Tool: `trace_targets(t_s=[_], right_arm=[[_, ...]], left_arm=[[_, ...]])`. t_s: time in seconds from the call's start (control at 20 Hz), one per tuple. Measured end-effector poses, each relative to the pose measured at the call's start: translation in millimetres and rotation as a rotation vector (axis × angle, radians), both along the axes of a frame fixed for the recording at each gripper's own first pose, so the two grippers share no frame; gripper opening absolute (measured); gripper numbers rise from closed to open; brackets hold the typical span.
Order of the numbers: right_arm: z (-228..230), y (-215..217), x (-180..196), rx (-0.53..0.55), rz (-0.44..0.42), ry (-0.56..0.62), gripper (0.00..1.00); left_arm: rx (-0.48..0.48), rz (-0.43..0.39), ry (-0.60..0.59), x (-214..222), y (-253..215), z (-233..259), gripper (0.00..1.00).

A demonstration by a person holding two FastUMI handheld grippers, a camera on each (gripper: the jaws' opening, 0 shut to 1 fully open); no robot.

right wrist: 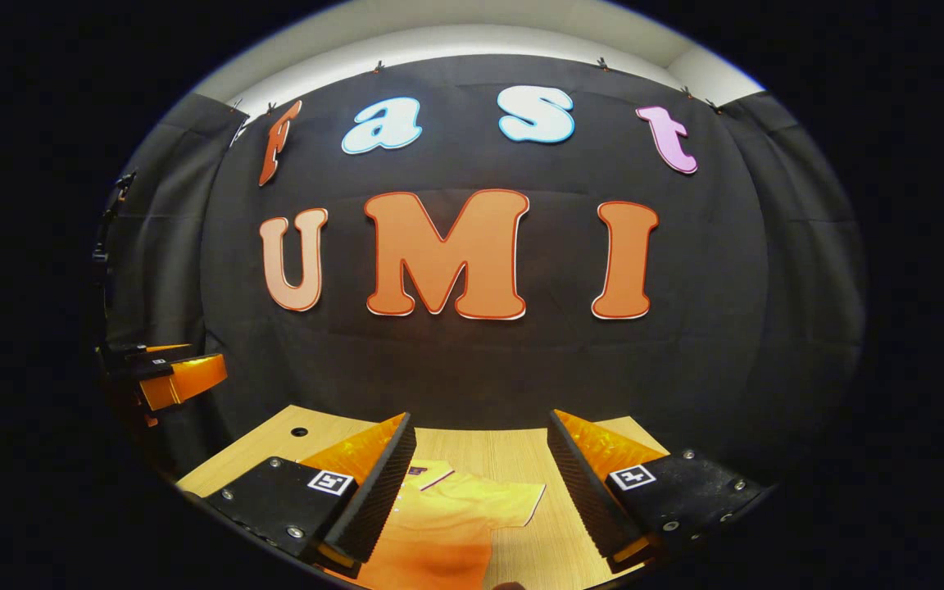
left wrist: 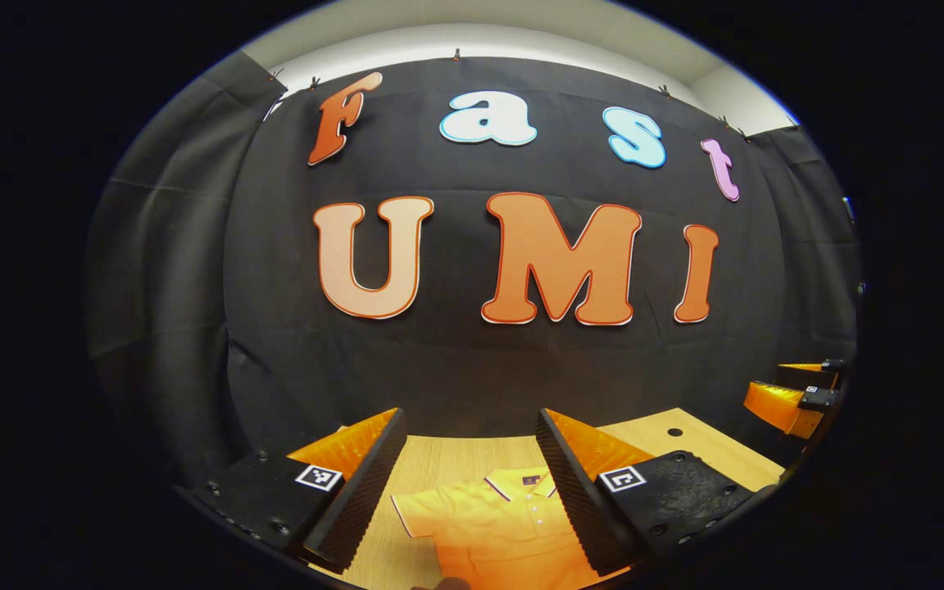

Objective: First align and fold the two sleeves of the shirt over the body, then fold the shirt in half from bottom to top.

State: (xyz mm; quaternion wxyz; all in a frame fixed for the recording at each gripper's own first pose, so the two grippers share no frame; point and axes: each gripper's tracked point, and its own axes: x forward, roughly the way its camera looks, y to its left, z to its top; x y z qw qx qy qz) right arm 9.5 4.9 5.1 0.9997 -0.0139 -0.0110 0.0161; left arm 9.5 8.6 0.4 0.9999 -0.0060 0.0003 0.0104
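Left gripper view looks forward over a pale wooden table (left wrist: 710, 447) toward the black cloth wall, with the left gripper (left wrist: 472, 479) held above the near part of the table, its two fingers spread wide apart and pinching nothing. Between those fingers lies the shirt (left wrist: 492, 524), an orange polo spread flat on the wood with its front up. Its collar (left wrist: 521, 483) points toward the far side, edged with a thin pale and dark stripe, a small dark label inside the neck, and a short button placket running down from it. One short sleeve (left wrist: 419, 512) sticks out flat to the left, its cuff trimmed with the same stripe. The fabric looks smooth with only faint creases. At the far right of this view the right gripper (left wrist: 800, 393) hangs in the air, off the table's edge.

Right gripper view shows that gripper (right wrist: 480, 483) from its own camera, fingers likewise spread wide with nothing between them, hovering over the table (right wrist: 267, 451). Here the shirt (right wrist: 447, 524) lies below and between the fingers, its other short sleeve (right wrist: 513, 500) extended flat to the right, unfolded. The left gripper (right wrist: 169, 377) appears at the far left, raised beside the table.
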Motion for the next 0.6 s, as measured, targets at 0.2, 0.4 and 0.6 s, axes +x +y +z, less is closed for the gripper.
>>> trace_targets(t_s=[0.2, 0.4, 0.6], right_arm=[[-9.4, -8.4, 3.0, 0.0, -0.019, 0.036, 0.98], [-25.6, -19.1, 14.8, 0.021, -0.037, 0.113, 0.98], [-55.3, -27.4, 39.5, 0.03, -0.045, 0.249, 0.98]], left_arm=[[-0.012, -0.001, 0.013, 0.8, -0.3, -4.6, 0.98], [-0.015, 0.004, 0.019, 1.7, 3.1, -6.9, 0.98], [0.003, 0.022, 0.02, 5.4, 11.4, -9.5, 0.98]])
